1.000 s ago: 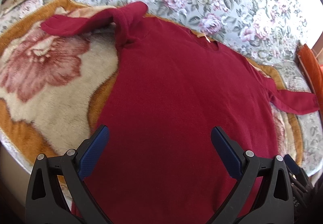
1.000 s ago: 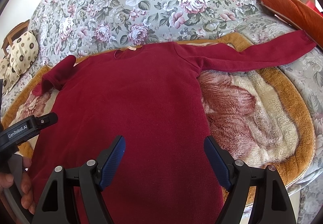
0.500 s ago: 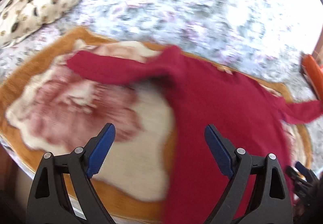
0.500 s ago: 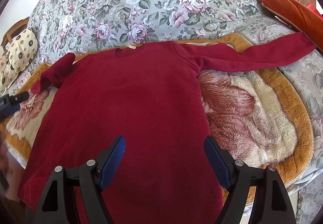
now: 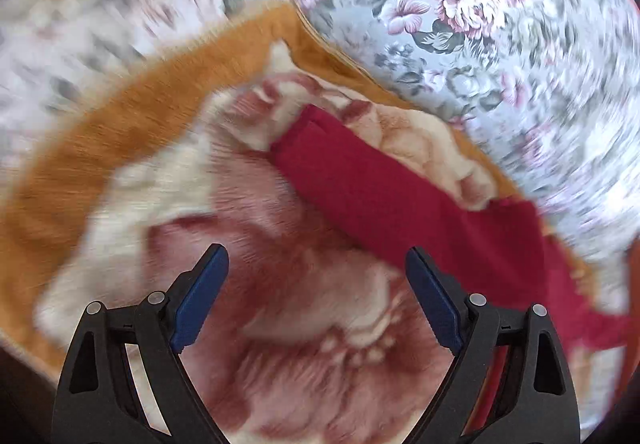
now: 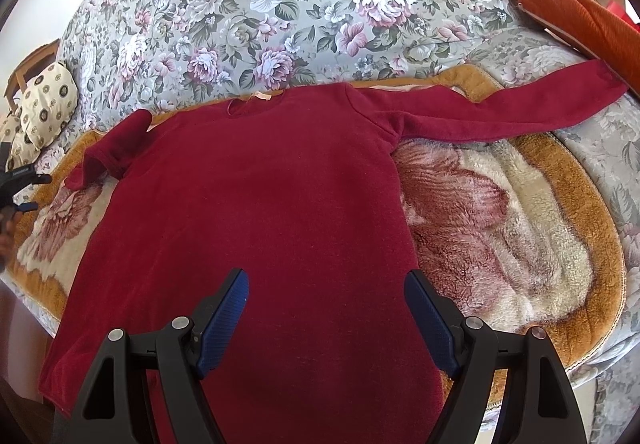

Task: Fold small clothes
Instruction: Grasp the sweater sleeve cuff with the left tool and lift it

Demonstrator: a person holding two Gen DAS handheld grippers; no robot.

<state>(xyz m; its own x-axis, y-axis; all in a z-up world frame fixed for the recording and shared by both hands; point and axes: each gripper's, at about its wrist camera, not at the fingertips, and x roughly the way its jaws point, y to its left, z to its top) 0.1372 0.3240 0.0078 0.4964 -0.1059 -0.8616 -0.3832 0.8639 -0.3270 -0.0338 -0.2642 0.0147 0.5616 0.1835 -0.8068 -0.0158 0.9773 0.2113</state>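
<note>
A dark red long-sleeved top (image 6: pixel 260 212) lies flat, front down, on a plush orange-edged blanket (image 6: pixel 500 228). Its right sleeve (image 6: pixel 500 112) stretches out straight; its left sleeve (image 6: pixel 116 148) is bent and crumpled. My right gripper (image 6: pixel 326 292) is open and empty above the top's lower body. In the blurred left wrist view, my left gripper (image 5: pixel 316 276) is open and empty over the blanket (image 5: pixel 120 148), just short of the left sleeve (image 5: pixel 360 180). The left gripper also shows at the left edge of the right wrist view (image 6: pixel 22 180).
The blanket lies on a floral-covered sofa (image 6: pixel 280 4). A cream patterned cushion (image 6: pixel 44 108) sits at the far left. An orange cushion (image 6: pixel 572 16) lies at the far right. The sofa's front edge runs just below the top's hem.
My left gripper has swung left, off the top's body, and now faces the left sleeve's cuff. The right gripper has stayed still. The top has not moved.
</note>
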